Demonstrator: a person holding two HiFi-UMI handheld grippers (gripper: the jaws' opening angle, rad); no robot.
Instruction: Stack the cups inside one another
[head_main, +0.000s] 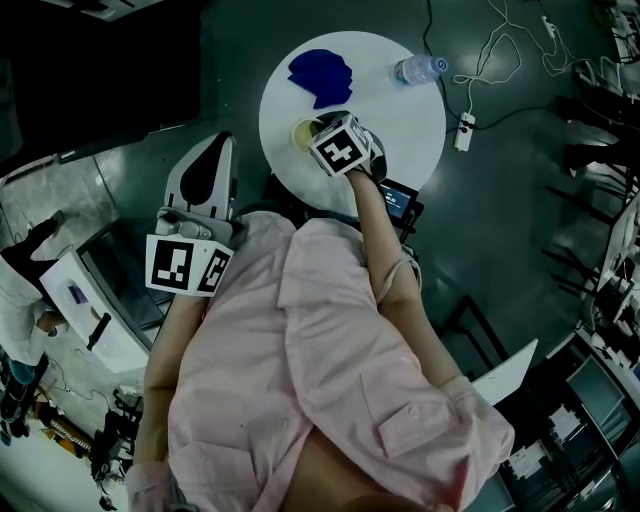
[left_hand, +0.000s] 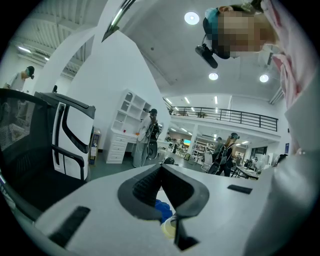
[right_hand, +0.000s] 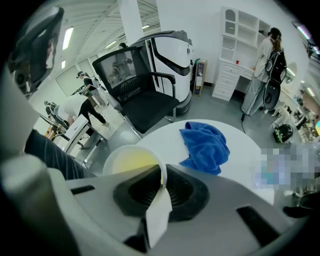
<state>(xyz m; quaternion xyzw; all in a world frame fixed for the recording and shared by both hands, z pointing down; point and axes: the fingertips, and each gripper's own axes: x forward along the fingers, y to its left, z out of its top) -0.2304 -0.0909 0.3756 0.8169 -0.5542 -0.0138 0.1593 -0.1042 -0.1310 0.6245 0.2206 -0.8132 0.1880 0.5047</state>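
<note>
On the round white table (head_main: 400, 110) stands a pale yellow cup (head_main: 303, 134), near the table's front left part. My right gripper (head_main: 322, 142) reaches steeply down onto it, under its marker cube. In the right gripper view the cup (right_hand: 131, 161) is open-topped, and the right gripper (right_hand: 162, 182) is shut on its near wall, with the rim pinched between the pads. My left gripper (head_main: 215, 160) hangs off the table to the left, roughly level. In its own view the left gripper (left_hand: 161, 168) is shut and empty, with the cup (left_hand: 169, 227) small below it.
A crumpled blue cloth (head_main: 322, 76) lies at the table's far side, just beyond the cup. A clear water bottle (head_main: 418, 69) lies at the far right rim. A power strip (head_main: 463, 131) and cables lie on the floor to the right. A black chair (right_hand: 142, 95) stands past the table.
</note>
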